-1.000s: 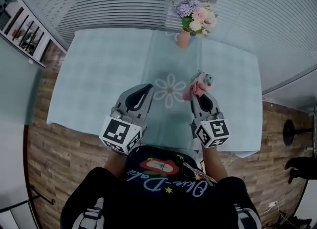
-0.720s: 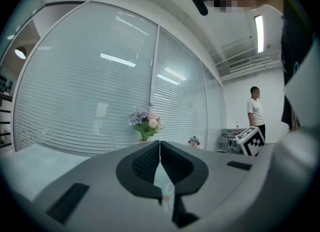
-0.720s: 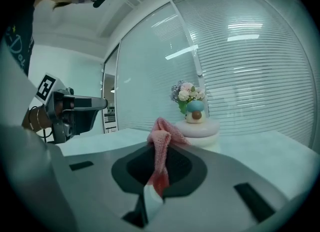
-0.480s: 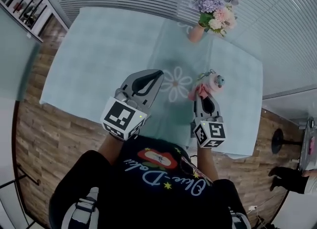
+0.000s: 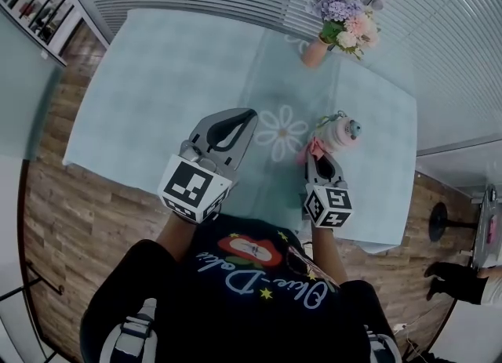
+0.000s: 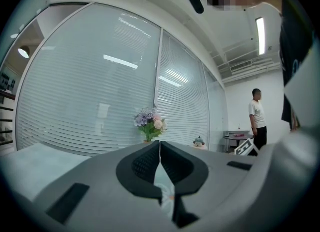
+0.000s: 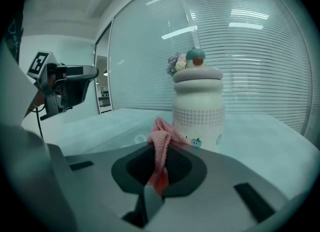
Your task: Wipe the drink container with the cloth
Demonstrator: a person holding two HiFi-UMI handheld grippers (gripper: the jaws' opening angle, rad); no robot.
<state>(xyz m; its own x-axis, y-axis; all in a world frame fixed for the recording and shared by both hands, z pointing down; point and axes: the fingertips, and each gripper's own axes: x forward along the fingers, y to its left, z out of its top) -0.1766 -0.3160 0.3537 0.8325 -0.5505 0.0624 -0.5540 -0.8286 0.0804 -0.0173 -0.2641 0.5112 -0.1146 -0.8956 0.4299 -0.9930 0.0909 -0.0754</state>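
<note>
The left gripper (image 5: 250,114) hovers well to the left of the drink container (image 5: 339,132), its fingers (image 6: 142,163) pressed together on nothing. The right gripper (image 5: 318,155) sits just in front of the container, fingers (image 7: 186,168) pinching a pink cloth (image 7: 161,141). The cloth's free end reaches the container's lower wall and seems to touch it. The container stands upright, lid on, on the pale blue bench (image 5: 157,79). Wiping looks barely begun — the cloth meets only the base, and the sides and lid are left to rub.
</note>
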